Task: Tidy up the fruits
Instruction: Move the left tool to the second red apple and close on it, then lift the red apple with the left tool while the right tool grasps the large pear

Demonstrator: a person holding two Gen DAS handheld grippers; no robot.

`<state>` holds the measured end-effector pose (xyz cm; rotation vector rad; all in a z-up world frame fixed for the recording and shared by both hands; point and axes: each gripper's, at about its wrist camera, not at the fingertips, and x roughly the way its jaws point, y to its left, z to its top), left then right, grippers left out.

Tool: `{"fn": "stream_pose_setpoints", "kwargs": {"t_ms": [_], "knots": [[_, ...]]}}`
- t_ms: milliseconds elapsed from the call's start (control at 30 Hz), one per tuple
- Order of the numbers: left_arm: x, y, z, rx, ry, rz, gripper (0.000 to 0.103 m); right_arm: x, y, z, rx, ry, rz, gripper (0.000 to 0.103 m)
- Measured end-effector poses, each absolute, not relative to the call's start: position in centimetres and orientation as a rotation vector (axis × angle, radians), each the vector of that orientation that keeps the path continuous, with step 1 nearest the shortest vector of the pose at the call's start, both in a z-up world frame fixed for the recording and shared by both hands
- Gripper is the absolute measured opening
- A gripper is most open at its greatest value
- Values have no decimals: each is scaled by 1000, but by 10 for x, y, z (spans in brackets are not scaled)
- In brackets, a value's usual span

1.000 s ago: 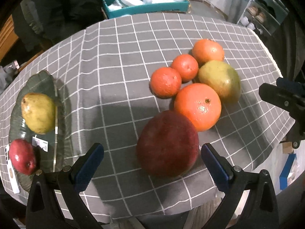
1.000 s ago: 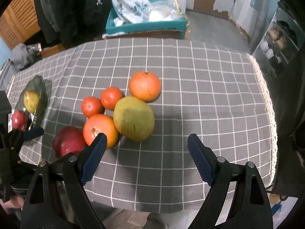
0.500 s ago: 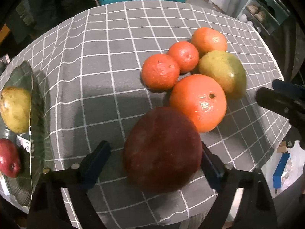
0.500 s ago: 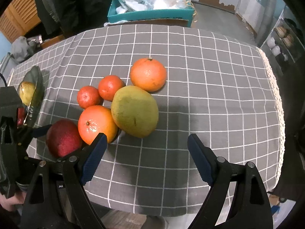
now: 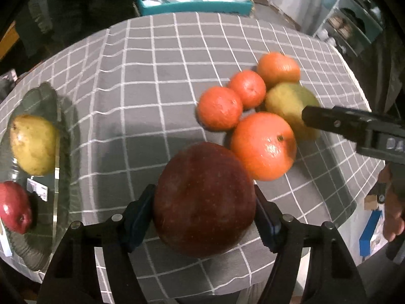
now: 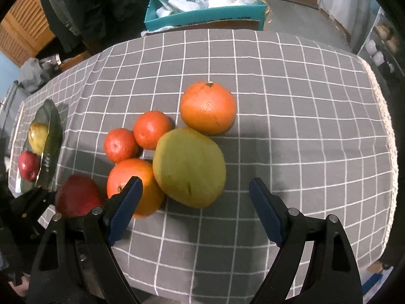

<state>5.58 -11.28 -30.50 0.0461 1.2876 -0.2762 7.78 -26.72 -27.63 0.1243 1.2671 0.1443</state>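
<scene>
My left gripper [image 5: 203, 210] is shut on a big dark red apple [image 5: 203, 198], both pads against its sides; the apple also shows in the right wrist view [image 6: 77, 196]. Beside it on the grey checked cloth lie a large orange [image 5: 263, 145], two small oranges [image 5: 219, 107], another orange [image 5: 278, 67] and a green mango [image 6: 189, 167]. My right gripper [image 6: 195, 210] is open and empty, just in front of the mango. A dark glass plate [image 5: 43, 96] at the left holds a yellow pear [image 5: 33, 144] and a small red apple [image 5: 14, 206].
A teal box [image 6: 205, 16] with plastic bags stands beyond the table's far edge. The table's right edge has a lace trim [image 6: 387, 116]. A shelf unit [image 5: 354, 22] stands at the far right. The right gripper's finger [image 5: 336, 121] reaches in over the mango.
My left gripper moved forward around the dark red apple and shut on it. My right gripper moved closer to the mango and stayed open.
</scene>
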Motion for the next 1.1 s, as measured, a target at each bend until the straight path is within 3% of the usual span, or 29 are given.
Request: {"fn": "stream_pose_setpoints", "kwargs": {"t_ms": [767,900,1100], "knots": [[82,-83,-283,-62,1235,-222,74,103,-287,-323,398,1359,133,85],[82,-83,-283,-68,1235,-218,74,101,-287,-320,421,1352,159,75],[80,-86,-277,-54,1222,-226,74,98,-283,-314,330,1341,113,75]]}}
